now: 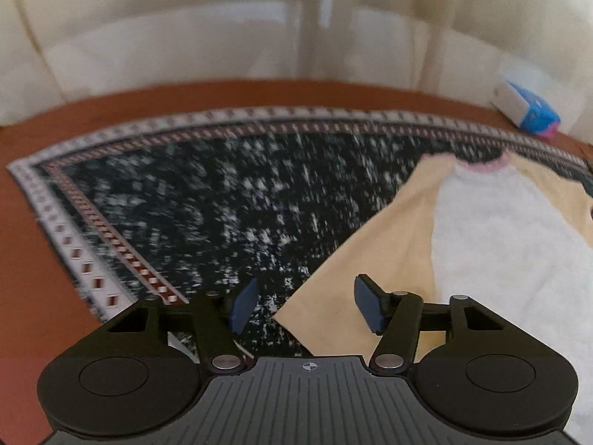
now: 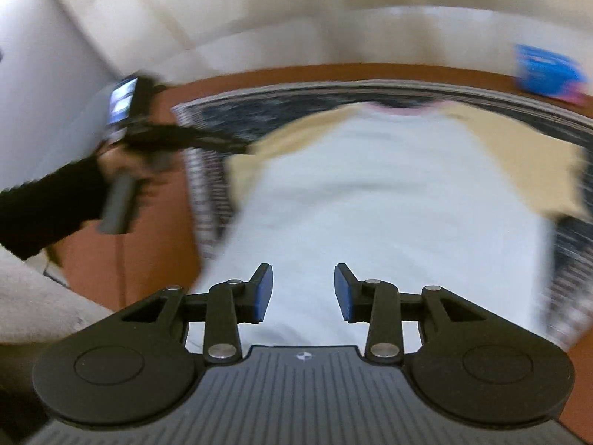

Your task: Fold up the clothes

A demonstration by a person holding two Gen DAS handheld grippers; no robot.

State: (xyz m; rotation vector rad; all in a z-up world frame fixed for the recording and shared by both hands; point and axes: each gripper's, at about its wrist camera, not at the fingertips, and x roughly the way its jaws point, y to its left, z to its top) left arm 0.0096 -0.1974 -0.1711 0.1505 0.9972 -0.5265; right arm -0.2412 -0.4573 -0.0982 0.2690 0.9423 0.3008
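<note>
A white T-shirt with pale yellow sleeves and a pink collar point(image 2: 389, 193) lies flat on a dark patterned cloth point(image 1: 207, 207). In the left wrist view the shirt point(image 1: 500, 230) is at the right, its yellow sleeve point(image 1: 370, 259) reaching under my left gripper point(image 1: 305, 306), which is open and empty just above the sleeve's corner. My right gripper point(image 2: 303, 293) is open and empty over the shirt's lower body. The right wrist view also shows my left gripper point(image 2: 237, 145), held in a hand at the shirt's left sleeve.
The patterned cloth has a striped border point(image 1: 92, 230) and covers a brown table point(image 1: 26, 259). A blue and white packet point(image 1: 526, 107) sits at the far right of the table; it also shows in the right wrist view point(image 2: 548, 74). A cream wall point(image 1: 185, 37) stands behind.
</note>
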